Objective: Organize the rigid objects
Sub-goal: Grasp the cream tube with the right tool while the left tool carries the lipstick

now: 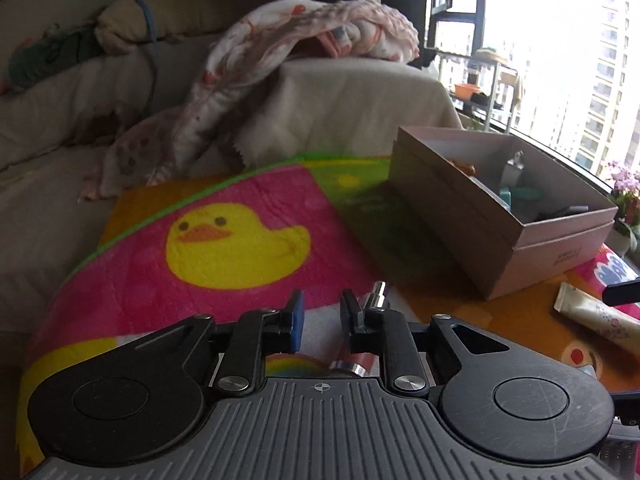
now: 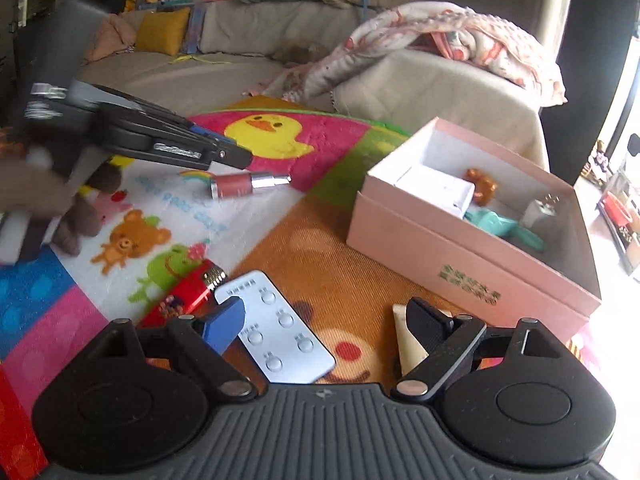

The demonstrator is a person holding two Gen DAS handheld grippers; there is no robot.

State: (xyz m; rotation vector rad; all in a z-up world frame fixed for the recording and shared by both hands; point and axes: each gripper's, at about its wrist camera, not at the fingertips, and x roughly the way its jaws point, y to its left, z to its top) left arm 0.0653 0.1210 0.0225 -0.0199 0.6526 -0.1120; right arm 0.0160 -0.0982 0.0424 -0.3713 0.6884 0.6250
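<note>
A pink spray bottle (image 2: pixel 248 183) with a silver nozzle lies on the cartoon mat. My left gripper (image 1: pixel 322 314) hovers just above it, jaws narrowly apart and empty; the bottle's nozzle (image 1: pixel 378 294) shows past the right finger. In the right wrist view the left gripper (image 2: pixel 240 156) points over the bottle. My right gripper (image 2: pixel 326 322) is open and empty above a white remote (image 2: pixel 276 328), with a cream tube (image 2: pixel 408 344) by its right finger. An open pink box (image 2: pixel 472 256) holds a white box, an orange figure, a teal item and a charger.
A red lighter-like object (image 2: pixel 180 300) lies left of the remote. The cream tube (image 1: pixel 596 320) also lies right of the box (image 1: pixel 500 216) in the left wrist view. A sofa with a crumpled blanket (image 2: pixel 452 40) stands behind the mat. A window is at right.
</note>
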